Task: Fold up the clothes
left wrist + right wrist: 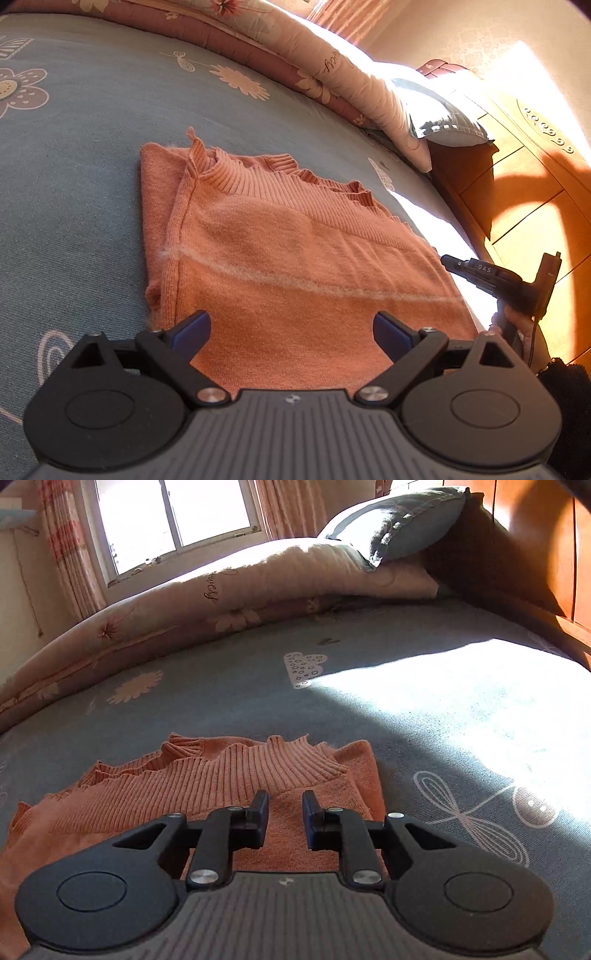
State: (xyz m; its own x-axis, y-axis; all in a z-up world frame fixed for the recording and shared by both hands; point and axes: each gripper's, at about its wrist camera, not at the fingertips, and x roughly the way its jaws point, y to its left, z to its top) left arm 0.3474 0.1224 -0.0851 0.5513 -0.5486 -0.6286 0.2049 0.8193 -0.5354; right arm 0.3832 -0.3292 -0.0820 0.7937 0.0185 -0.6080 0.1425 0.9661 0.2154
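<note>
An orange knit sweater (pixel 280 251) lies folded flat on the blue bed sheet (pixel 81 184), ribbed frilly collar at the far end. My left gripper (pixel 291 330) is wide open and empty, just above the sweater's near edge. In the left wrist view my right gripper (pixel 448 261) pokes in at the sweater's right edge. In the right wrist view the sweater (pixel 207 786) lies under my right gripper (pixel 285 805), whose jaws stand narrowly apart over the fabric near the collar, holding nothing that I can see.
A rolled floral quilt (pixel 207 598) and a grey-blue pillow (pixel 399 520) lie along the far side of the bed. A wooden headboard (pixel 535 546) stands at the right. A window (pixel 173 513) with curtains is behind. Wooden floor (pixel 535 206) shows beside the bed.
</note>
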